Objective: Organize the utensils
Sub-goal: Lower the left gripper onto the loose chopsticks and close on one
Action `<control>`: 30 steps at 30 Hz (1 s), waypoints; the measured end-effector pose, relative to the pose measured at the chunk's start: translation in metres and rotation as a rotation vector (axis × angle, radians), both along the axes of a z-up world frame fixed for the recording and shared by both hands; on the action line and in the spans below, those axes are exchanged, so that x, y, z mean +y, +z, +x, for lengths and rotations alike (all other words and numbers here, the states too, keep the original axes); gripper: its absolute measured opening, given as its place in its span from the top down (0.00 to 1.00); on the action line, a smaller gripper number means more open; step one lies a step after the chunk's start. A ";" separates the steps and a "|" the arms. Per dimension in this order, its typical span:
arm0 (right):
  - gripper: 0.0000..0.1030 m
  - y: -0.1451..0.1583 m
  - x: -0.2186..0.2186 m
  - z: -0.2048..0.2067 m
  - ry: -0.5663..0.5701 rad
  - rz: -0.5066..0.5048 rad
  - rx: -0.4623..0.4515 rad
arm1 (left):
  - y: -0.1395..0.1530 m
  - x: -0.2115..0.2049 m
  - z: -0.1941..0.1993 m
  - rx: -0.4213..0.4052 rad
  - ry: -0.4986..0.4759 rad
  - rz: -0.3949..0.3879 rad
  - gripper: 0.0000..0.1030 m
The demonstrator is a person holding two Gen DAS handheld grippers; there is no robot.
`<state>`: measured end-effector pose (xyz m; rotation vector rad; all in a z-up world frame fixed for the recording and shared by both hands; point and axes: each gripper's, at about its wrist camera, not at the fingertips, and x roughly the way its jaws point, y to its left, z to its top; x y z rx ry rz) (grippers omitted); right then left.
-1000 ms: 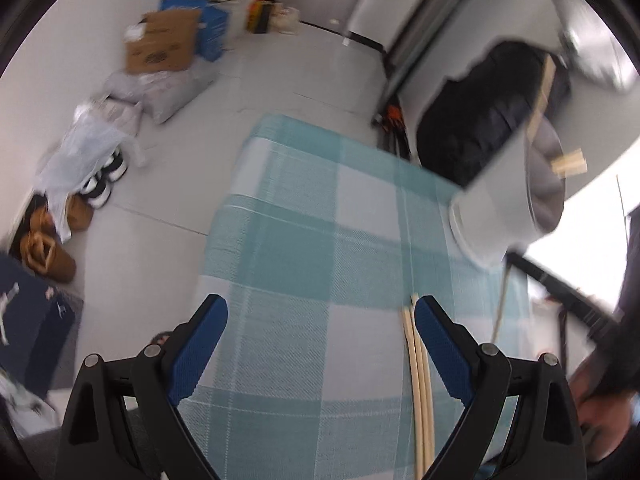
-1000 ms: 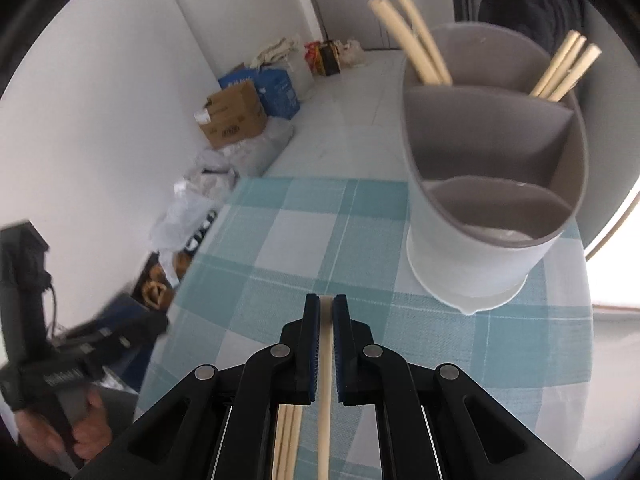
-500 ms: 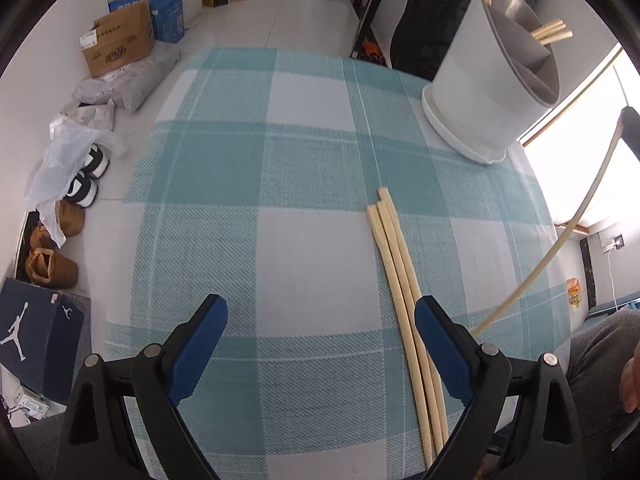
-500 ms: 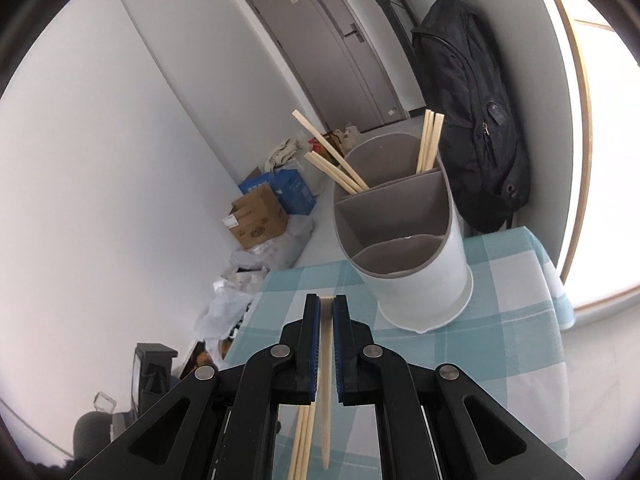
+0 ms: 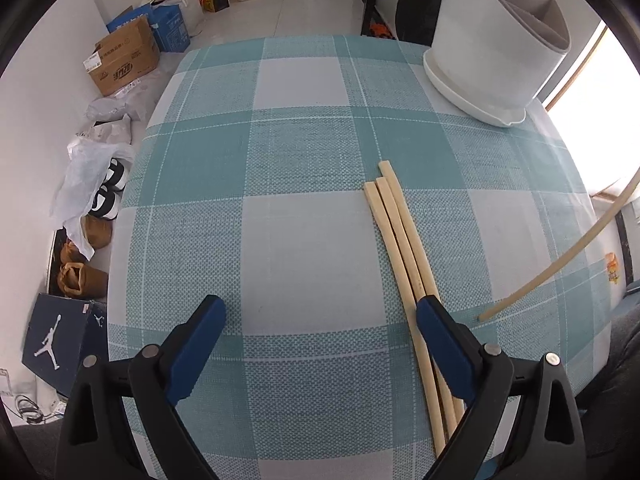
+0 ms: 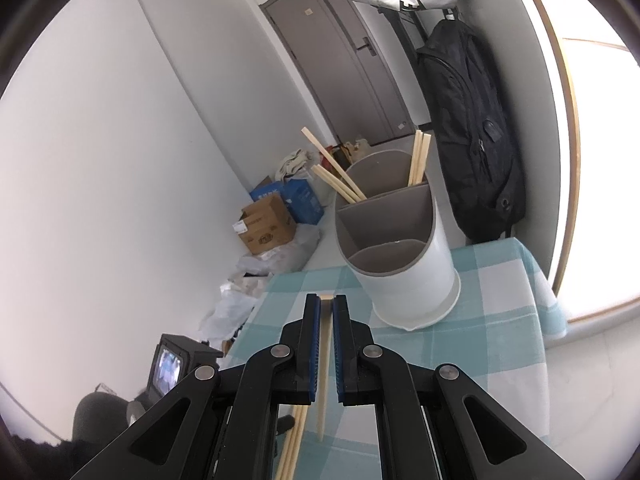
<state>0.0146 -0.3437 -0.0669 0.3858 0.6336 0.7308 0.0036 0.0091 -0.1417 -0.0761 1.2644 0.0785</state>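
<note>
The right gripper (image 6: 326, 308) is clamped on one chopstick (image 6: 324, 364), its far end hanging free over the cloth (image 5: 304, 248). The holder (image 6: 404, 264) stands near the far edge of the table, well apart from the gripper, with sticks already leaning in its back compartments and the front one looking bare.

The step in hand is, I judge, carrying this stick to the holder. To do it well, lift until the low tip clears the rim, tilt the stick closer to upright, and lower the tip into a compartment before letting go — a slanted entry may catch a divider or the sticks already inside.

The left gripper (image 5: 320, 320) hangs over the cloth with jaws wide apart and nothing between them. Three chopsticks (image 5: 404, 248) lie side by side by its right finger — the next pick, and best taken one at a time.
</note>
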 end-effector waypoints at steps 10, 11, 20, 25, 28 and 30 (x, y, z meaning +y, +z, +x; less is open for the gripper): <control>0.95 -0.003 -0.020 0.004 -0.014 0.049 0.013 | -0.008 0.002 0.014 0.101 0.042 0.040 0.06; 0.95 -0.003 -0.021 0.005 -0.012 0.050 0.017 | -0.008 0.002 0.016 0.100 0.046 0.045 0.06; 0.95 -0.002 -0.027 0.007 0.003 0.069 0.045 | -0.008 0.008 0.035 0.080 0.047 0.036 0.09; 0.95 -0.002 -0.029 0.007 0.002 0.081 0.058 | -0.002 -0.001 0.043 0.095 -0.008 0.029 0.36; 0.95 -0.001 -0.028 0.006 0.005 0.076 0.057 | 0.000 -0.009 0.047 0.105 -0.045 0.023 0.56; 0.95 -0.001 -0.029 0.006 0.004 0.075 0.060 | 0.001 -0.011 0.050 0.111 -0.054 0.016 0.63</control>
